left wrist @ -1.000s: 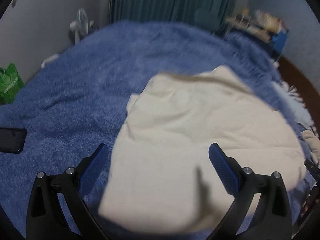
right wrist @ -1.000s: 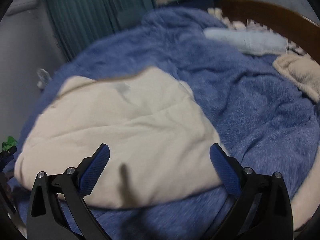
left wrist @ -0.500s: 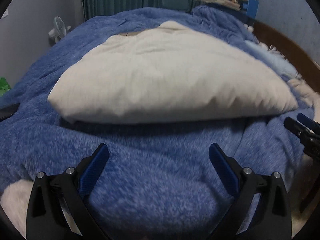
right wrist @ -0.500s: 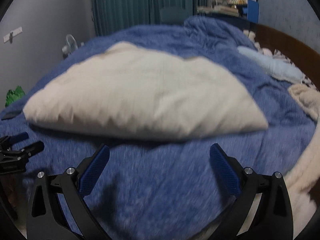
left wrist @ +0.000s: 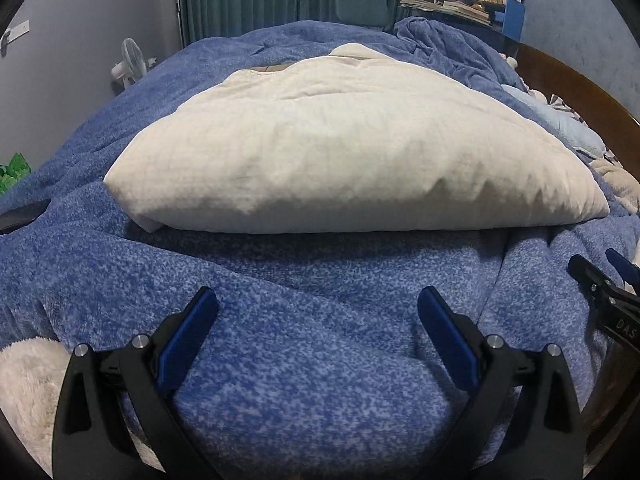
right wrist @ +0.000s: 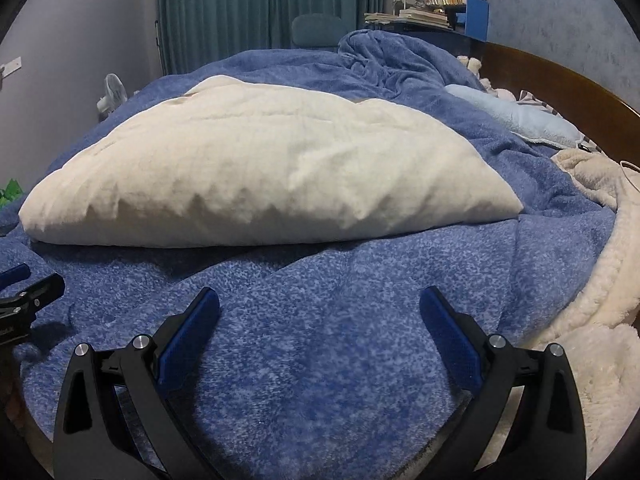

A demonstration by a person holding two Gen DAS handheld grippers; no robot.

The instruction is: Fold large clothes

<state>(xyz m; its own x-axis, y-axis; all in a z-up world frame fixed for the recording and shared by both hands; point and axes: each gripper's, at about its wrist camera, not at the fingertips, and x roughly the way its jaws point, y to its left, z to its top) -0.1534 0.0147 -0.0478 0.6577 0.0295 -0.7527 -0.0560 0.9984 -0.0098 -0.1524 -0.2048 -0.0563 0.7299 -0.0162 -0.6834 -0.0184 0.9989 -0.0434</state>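
A folded cream garment [left wrist: 352,148] was laid flat across the middle of a bed covered by a speckled blue blanket [left wrist: 320,360]. The left gripper [left wrist: 318,320] was held low over the blanket near the bed's front edge, jaws spread wide with nothing between them. The right gripper [right wrist: 320,320] was held beside it, jaws equally wide and empty. A fluffy white throw [right wrist: 600,300] was draped along the bed's right edge.

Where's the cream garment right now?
The cream garment lies folded mid-frame in both wrist views on the blue blanket, ahead of both open grippers.
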